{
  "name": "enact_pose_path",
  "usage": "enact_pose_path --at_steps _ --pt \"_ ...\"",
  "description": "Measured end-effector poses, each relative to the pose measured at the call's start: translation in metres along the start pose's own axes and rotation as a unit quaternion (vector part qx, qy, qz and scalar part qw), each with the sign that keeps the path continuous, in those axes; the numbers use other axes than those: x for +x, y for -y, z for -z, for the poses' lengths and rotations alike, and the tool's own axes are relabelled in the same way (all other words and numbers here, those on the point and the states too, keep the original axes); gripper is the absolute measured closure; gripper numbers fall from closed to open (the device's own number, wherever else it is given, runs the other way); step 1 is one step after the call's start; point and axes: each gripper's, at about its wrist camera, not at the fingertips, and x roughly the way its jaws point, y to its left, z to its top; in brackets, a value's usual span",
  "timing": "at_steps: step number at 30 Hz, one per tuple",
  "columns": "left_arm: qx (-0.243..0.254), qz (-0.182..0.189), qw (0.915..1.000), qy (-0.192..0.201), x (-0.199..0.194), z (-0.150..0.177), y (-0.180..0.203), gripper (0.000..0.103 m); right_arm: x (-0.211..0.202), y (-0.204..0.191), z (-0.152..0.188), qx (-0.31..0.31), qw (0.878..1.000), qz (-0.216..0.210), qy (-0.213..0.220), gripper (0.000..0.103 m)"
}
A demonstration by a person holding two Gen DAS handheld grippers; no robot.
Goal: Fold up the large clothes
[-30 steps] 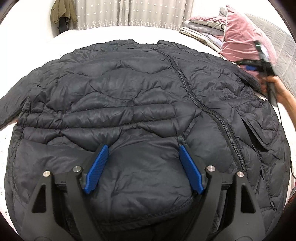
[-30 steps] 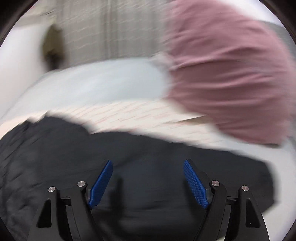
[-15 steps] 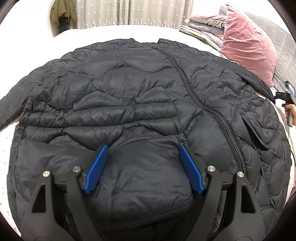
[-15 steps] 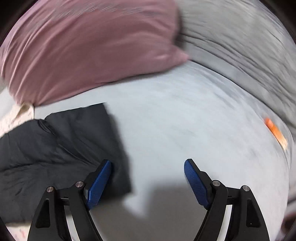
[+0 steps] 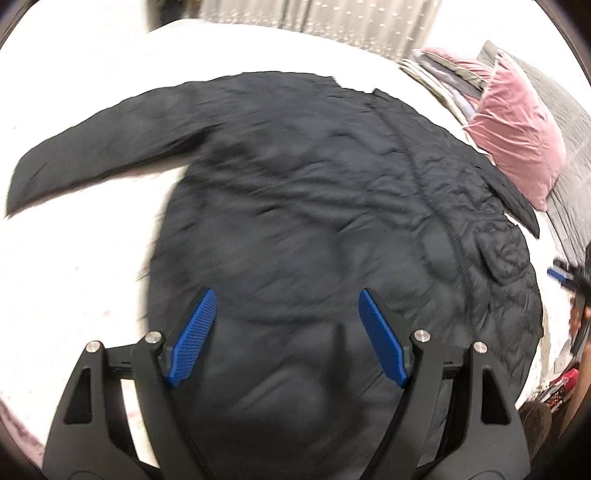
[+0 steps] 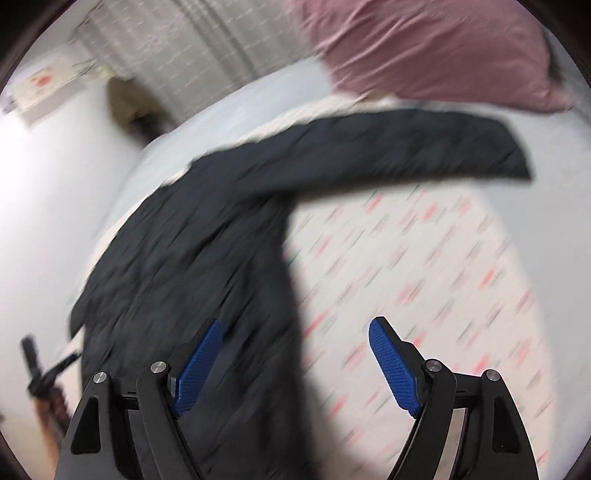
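Note:
A black quilted puffer jacket (image 5: 314, 221) lies spread flat on the bed, zipper up, with one sleeve (image 5: 92, 147) stretched out to the left. My left gripper (image 5: 286, 332) is open and empty, held above the jacket's hem. The right wrist view shows the jacket (image 6: 192, 266) from its right side, with the other sleeve (image 6: 406, 147) stretched toward the pillow. My right gripper (image 6: 295, 362) is open and empty above the jacket's edge and the patterned sheet. It also shows at the right edge of the left wrist view (image 5: 569, 280). Both views are motion-blurred.
A pink velvet pillow (image 5: 517, 125) and a stack of folded bedding (image 5: 443, 74) lie at the bed's far right, against a grey headboard (image 5: 569, 147). Curtains (image 5: 314, 22) hang behind. The white sheet with a pink pattern (image 6: 443, 277) lies right of the jacket.
My left gripper has pulled back and turned left, so the left sleeve shows in full. My right gripper has swung from the headboard side back toward the jacket's right edge.

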Motion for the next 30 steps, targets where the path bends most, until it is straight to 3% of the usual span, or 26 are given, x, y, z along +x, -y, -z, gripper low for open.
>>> enact_pose_path --at_steps 3,5,6,7,10,11,12,14,17,18,20,21,24,27,30 --pt "-0.014 -0.031 0.9992 -0.023 -0.004 0.021 -0.035 0.023 0.011 -0.016 0.046 0.001 0.999 -0.015 -0.046 0.02" --pt "-0.033 -0.036 0.9968 -0.063 0.005 0.038 -0.056 0.026 0.021 -0.019 0.071 0.004 0.997 -0.017 -0.07 0.022" --pt "-0.04 -0.026 0.9959 -0.077 0.009 0.044 -0.062 0.032 0.028 -0.017 0.081 0.004 0.996 -0.021 -0.081 0.033" --pt "-0.046 0.006 0.9943 -0.096 0.015 0.053 -0.066 0.046 0.03 -0.021 0.089 0.006 0.996 -0.027 -0.082 0.048" --pt "-0.037 0.091 0.9902 -0.1 0.01 0.063 -0.063 0.086 0.021 -0.017 0.099 0.032 0.993 -0.09 -0.063 0.071" --pt "-0.033 0.092 0.9896 -0.106 0.009 0.065 -0.063 0.087 0.016 -0.016 0.101 0.033 0.993 -0.1 -0.055 0.074" --pt "-0.026 0.08 0.9895 -0.118 0.011 0.068 -0.062 0.087 0.014 -0.014 0.105 0.026 0.994 -0.096 -0.047 0.077" --pt "-0.011 0.057 0.9889 -0.137 0.017 0.07 -0.059 0.087 0.027 -0.008 0.115 0.013 0.997 -0.015 -0.08 0.08" --pt "0.021 0.019 0.9906 -0.134 0.01 0.068 -0.047 0.076 0.024 -0.016 0.12 0.001 0.996 0.03 -0.079 0.08" --pt "0.024 0.008 0.9914 -0.129 0.006 0.067 -0.044 0.069 0.021 -0.021 0.118 -0.001 0.996 0.048 -0.078 0.074" --pt "0.016 -0.005 0.9943 -0.105 -0.003 0.063 -0.042 0.027 0.016 -0.034 0.114 -0.017 0.993 0.086 -0.079 0.069" --pt "0.005 -0.001 0.9959 -0.09 -0.007 0.06 -0.044 0.022 0.012 -0.043 0.11 -0.03 0.991 0.106 -0.076 0.063" --pt "-0.048 0.009 0.9983 -0.03 -0.021 0.048 -0.056 0.02 0.0 -0.067 0.096 -0.056 0.989 0.132 -0.038 0.033" --pt "-0.102 -0.024 0.9944 -0.012 -0.022 0.034 -0.074 0.019 -0.006 -0.087 0.081 -0.073 0.986 0.151 0.007 0.028" --pt "-0.157 -0.037 0.9869 -0.007 -0.013 0.019 -0.098 0.019 0.004 -0.107 0.063 -0.068 0.988 0.135 0.031 0.027"
